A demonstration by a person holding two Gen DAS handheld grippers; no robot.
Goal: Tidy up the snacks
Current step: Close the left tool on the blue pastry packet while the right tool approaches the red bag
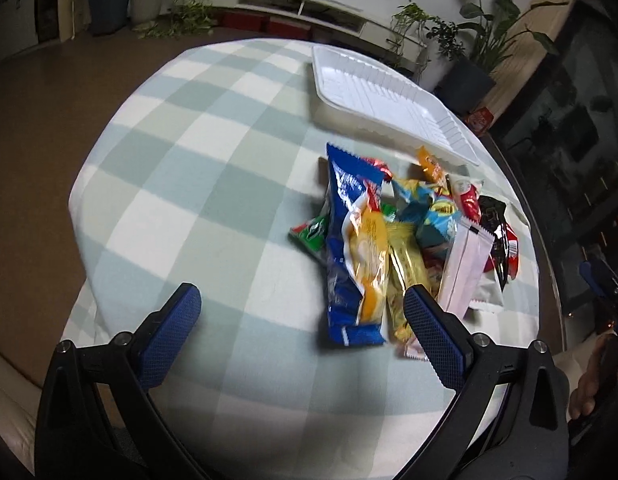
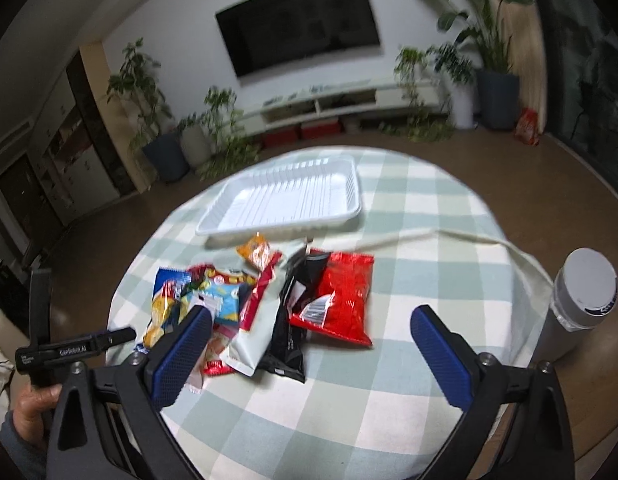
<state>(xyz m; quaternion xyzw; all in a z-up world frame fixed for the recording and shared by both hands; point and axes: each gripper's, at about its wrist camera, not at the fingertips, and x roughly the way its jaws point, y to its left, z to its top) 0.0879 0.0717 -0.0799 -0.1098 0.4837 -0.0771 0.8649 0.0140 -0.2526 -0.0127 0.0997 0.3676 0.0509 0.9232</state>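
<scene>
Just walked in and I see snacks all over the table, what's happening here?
A person is holding a gripper in each hand above a table with a checked cloth. Both the left gripper and the right gripper are open and empty. A pile of snack packets lies loose, and the white tray behind it holds nothing yet, so sorting hasn't started.

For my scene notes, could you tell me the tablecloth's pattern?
The tablecloth is a pale green and white check, clearest in the right wrist view.

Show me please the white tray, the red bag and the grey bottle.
white tray [image 2: 293, 200], right wrist view, on its ribbed floor.
red bag [image 2: 345, 300], right wrist view, on its middle.
grey bottle [image 2: 585, 292], right wrist view, on its lid.
</scene>
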